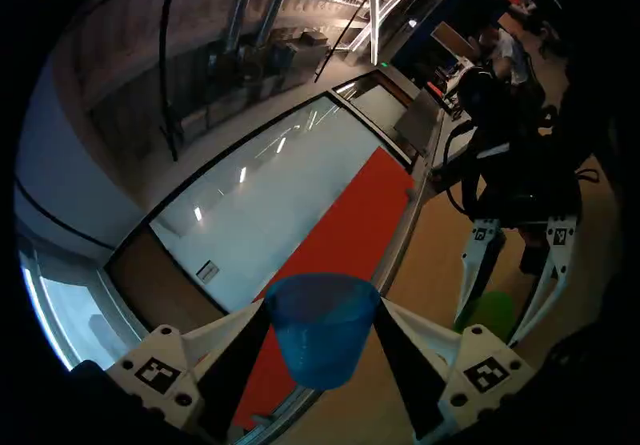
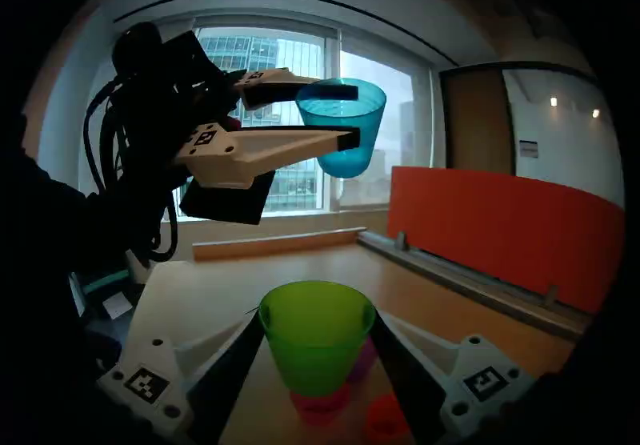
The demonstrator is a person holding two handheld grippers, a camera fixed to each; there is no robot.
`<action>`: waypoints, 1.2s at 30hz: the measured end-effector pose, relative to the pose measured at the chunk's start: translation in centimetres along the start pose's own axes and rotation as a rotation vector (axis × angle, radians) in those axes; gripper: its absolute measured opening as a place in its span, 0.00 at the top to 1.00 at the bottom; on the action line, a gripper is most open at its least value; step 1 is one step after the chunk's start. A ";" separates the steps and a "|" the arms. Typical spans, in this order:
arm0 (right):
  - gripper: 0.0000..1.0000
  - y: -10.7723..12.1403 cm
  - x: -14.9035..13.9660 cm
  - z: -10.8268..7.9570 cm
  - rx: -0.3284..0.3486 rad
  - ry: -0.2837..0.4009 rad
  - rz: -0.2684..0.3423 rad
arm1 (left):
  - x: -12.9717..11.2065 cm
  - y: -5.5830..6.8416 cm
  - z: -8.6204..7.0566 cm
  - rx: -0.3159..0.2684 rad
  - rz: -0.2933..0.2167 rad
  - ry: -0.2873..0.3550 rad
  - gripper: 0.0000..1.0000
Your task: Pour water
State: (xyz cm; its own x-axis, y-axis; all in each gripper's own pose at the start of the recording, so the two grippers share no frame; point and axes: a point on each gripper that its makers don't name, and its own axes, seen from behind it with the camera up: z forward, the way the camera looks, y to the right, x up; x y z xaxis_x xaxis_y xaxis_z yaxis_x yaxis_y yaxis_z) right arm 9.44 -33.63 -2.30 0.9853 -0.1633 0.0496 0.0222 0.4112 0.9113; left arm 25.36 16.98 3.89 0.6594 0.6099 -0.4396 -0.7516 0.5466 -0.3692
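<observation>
In the left gripper view the left gripper clamps the blue cup at bottom centre, while the right gripper holds the green cup at lower right. In the right gripper view the green cup stands mouth-up at bottom centre. The blue cup hangs upright at upper centre, well apart and seemingly not yet over that mouth.

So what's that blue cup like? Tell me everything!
The blue cup looks like see-through plastic, wider at its open rim than at its base. The left gripper pinches it, one finger on each side, holding it about upright, high above the wooden desk, in front of the window. Whether water is inside, I cannot tell.
</observation>
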 end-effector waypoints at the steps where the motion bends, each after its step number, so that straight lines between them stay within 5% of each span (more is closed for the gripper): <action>1: 0.07 0.0 0.0 0.0 0.001 0.000 0.001 | 0.0 0.0 0.0 -0.001 0.008 -0.001 0.13; 17: 0.08 0.0 -0.1 0.2 0.010 -0.001 0.001 | 1.2 0.1 0.4 0.008 0.143 -0.005 0.13; 36: 0.08 0.0 0.1 0.3 0.013 0.003 0.001 | 1.8 0.0 0.5 0.014 0.208 -0.006 0.13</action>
State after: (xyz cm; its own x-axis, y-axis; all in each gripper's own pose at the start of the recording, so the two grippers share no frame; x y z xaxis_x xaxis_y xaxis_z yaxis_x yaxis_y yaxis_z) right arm 9.48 -33.94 -2.16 0.9858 -0.1607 0.0493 0.0194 0.3999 0.9163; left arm 26.53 18.41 3.50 0.4897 0.7143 -0.5000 -0.8716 0.4161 -0.2593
